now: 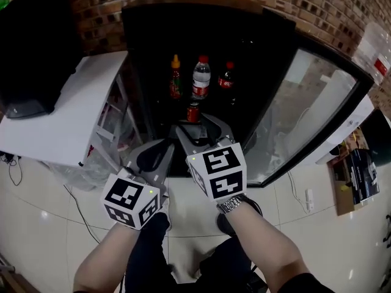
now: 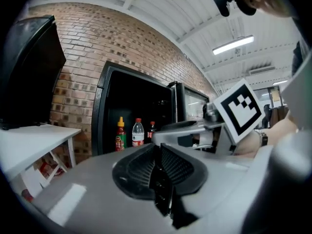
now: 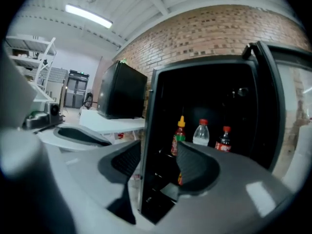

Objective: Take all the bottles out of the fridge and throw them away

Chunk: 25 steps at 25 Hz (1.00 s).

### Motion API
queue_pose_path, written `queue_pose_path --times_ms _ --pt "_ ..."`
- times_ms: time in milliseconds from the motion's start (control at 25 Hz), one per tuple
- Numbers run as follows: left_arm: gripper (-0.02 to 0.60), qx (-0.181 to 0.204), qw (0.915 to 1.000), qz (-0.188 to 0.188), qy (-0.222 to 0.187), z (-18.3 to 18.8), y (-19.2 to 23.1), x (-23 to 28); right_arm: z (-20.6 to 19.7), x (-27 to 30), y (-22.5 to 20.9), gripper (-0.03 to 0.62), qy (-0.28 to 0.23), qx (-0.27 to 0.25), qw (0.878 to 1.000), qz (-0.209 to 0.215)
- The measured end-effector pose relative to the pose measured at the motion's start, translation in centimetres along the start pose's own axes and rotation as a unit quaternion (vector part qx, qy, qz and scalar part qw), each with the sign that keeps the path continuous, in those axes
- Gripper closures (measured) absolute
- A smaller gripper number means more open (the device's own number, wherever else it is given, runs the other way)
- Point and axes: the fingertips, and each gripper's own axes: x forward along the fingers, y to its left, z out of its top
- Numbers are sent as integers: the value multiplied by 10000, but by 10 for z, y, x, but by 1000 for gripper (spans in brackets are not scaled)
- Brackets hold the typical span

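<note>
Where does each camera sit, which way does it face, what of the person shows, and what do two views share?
Head view: on the head, looking steeply down at the open fridge; forearms, left gripper and right gripper show.
Left gripper view: rides that gripper, facing the fridge; its shut jaws show.
Right gripper view: rides that gripper, facing the fridge; its open jaws show.
Shared: both gripper views show the water bottle.

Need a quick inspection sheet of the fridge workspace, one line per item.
Surface: white tiled floor.
Job's things: sauce bottle, water bottle, cola bottle upright in open fridge; small red container below, type unclear.
Clutter: white table with black box, left; boxes, right.
Grippers: left gripper shut, empty; right gripper open, empty.
Cables: thin cable on floor, left.
Surroundings: brick wall behind fridge; glass door swung right.
</note>
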Motion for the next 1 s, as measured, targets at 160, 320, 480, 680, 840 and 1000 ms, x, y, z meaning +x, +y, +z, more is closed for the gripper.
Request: queue_pose_path --times_ms 160,320,480,680,840,1000 --pt "554 98 9999 15 77 -1 28 17 -4 48 -17 365 108 113 9998 -95" --pt "529 148 9998 19 114 0 57 34 -7 95 -29 340 233 197 9993 -195" --pt "500 158 9996 -107 200 -5 71 50 -16 134 -43 320 392 256 9981 -392" --pt "491 163 9995 -185 219 -12 89 67 -25 176 -62 312 581 242 9963 -587" --pt "491 178 9997 -20 148 -12 109 72 -25 197 -66 312 594 278 9963 -548" --pt "491 157 9996 200 96 -11 132 74 -25 216 -75 312 591 232 9958 -659"
